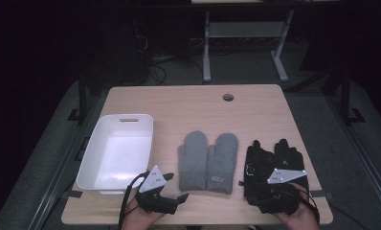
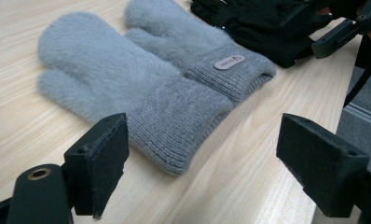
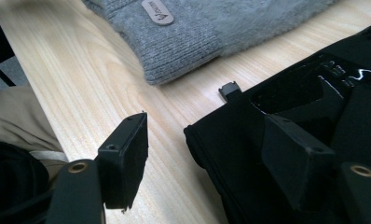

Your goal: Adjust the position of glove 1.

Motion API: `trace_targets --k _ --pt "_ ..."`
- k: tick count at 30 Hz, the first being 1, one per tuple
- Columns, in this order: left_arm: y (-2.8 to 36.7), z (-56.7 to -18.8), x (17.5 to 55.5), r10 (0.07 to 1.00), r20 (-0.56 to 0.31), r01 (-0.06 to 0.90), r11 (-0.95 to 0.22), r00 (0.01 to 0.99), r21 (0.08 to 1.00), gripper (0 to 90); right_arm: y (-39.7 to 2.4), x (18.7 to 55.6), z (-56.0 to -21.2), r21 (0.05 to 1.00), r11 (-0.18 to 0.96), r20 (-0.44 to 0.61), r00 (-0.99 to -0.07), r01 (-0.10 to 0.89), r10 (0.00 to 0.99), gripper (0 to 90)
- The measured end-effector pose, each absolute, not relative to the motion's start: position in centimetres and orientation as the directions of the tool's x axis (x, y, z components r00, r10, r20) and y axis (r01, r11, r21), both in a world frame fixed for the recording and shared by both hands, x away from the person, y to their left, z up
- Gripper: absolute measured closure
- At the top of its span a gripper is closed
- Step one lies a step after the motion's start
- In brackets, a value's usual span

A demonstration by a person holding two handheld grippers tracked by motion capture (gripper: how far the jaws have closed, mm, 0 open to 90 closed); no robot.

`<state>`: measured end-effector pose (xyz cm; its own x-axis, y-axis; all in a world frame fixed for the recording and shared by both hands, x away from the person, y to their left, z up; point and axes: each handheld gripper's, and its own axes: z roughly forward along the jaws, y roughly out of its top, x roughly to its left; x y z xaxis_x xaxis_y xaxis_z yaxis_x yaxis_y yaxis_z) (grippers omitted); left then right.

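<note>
Pair of fluffy grey knit mittens (image 1: 208, 162) lies flat in the middle of the pale wooden counter (image 1: 188, 103), ribbed cuffs toward the person. One cuff carries a small oval tan label (image 2: 229, 62); its writing is too small to read. Left gripper (image 1: 175, 188) sits at the near edge just beside those cuffs, fingers (image 2: 102, 161) spread wide with nothing between them, aimed at the nearer cuff. Just to the right of the mittens, a pair of black fabric gloves (image 1: 273, 160) lies flat with white markings I can't make out. Right gripper (image 3: 207, 161) sits low over the gloves' cuff end, fingers spread, one over bare wood, one over the black fabric, not pinching. Far left, a white rectangular plastic tub (image 1: 95, 143), nothing inside it. A round hole (image 1: 228, 97) marks the counter's far edge.
</note>
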<state>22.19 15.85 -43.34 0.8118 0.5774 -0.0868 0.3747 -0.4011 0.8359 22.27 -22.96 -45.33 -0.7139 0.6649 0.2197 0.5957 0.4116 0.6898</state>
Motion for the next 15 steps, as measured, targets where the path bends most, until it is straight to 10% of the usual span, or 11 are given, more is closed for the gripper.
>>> trace_targets --k 15 --pt "15.7 -43.6 22.0 0.571 -0.071 0.365 -0.418 0.818 0.832 16.6 -22.2 22.9 -43.7 0.73 0.399 0.211 -0.739 0.554 0.64 30.9"
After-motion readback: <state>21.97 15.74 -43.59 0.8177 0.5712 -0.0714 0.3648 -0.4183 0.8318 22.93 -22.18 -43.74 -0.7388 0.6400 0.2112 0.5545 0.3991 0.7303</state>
